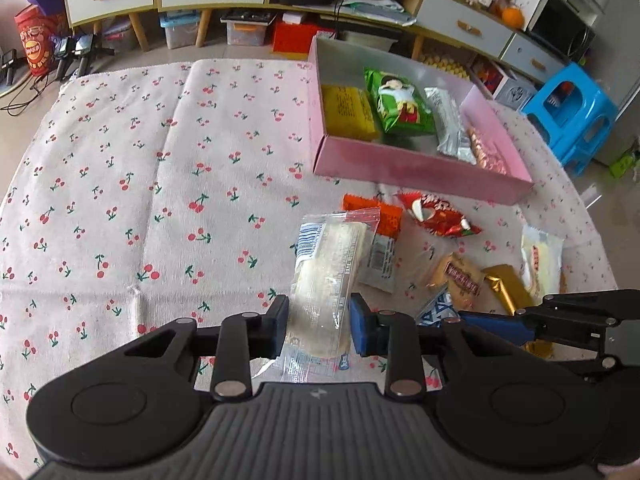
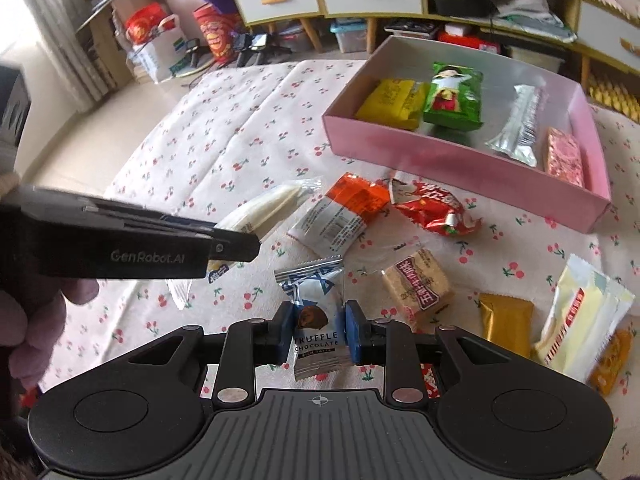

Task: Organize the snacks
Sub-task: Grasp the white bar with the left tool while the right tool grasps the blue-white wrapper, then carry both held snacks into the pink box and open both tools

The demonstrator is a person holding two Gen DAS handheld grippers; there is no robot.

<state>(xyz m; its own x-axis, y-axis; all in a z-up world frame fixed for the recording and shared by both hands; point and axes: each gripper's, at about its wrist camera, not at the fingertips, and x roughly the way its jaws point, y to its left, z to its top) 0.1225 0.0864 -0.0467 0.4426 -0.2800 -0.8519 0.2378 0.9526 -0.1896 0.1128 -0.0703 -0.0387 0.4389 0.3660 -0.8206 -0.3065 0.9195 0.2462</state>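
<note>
Cherry-printed cloth [image 1: 160,168] is being used as the work surface, with the pink box [image 1: 400,168] already holding four snacks. The left gripper [image 1: 319,326], held low and level, is being closed on a clear-wrapped white pastry [image 1: 328,276]. Only in the right wrist view is the right gripper [image 2: 319,334] being seen clamped around the truffle chocolate packet [image 2: 316,320].

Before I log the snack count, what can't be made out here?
- Left view: truffle chocolate mostly hidden behind the right gripper.
- Right view: white wafer pack partly hidden by the left gripper.
- Right view: orange packet tucked under the cream packet.
</note>
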